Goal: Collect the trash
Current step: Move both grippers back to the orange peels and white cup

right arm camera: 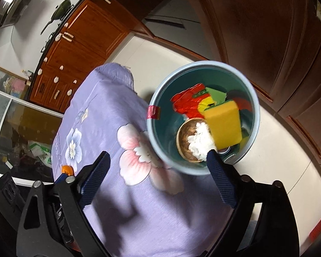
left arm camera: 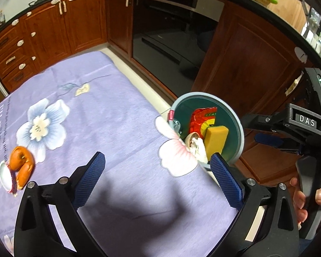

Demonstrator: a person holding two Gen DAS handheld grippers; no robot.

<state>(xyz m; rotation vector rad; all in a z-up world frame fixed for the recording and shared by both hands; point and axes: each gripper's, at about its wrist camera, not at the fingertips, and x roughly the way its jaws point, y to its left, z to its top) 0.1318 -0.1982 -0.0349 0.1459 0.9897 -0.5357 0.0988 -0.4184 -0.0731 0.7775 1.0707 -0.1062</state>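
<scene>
Your bin (right arm camera: 200,172) sits just off the bench (left arm camera: 117,111) edge, mouth up, so scraps can drop straight in. It already holds one yellow sponge (right arm camera: 223,124), one red wrapper (right arm camera: 186,105), one cup (right arm camera: 185,141) and one white tissue (right arm camera: 200,141). Both your left claw (left arm camera: 158,172) and right claw (right arm camera: 158,176) gape wide, gripping nothing. On the bench far side from the bin lies one orange peel (left arm camera: 21,162) beside one white scrap (left arm camera: 5,176), probably the trash left to gather.

One bin (right arm camera: 200,172), one sponge (right arm camera: 223,126), perhaps two wrappers (right arm camera: 187,105), one bread piece (left arm camera: 21,165).
</scene>
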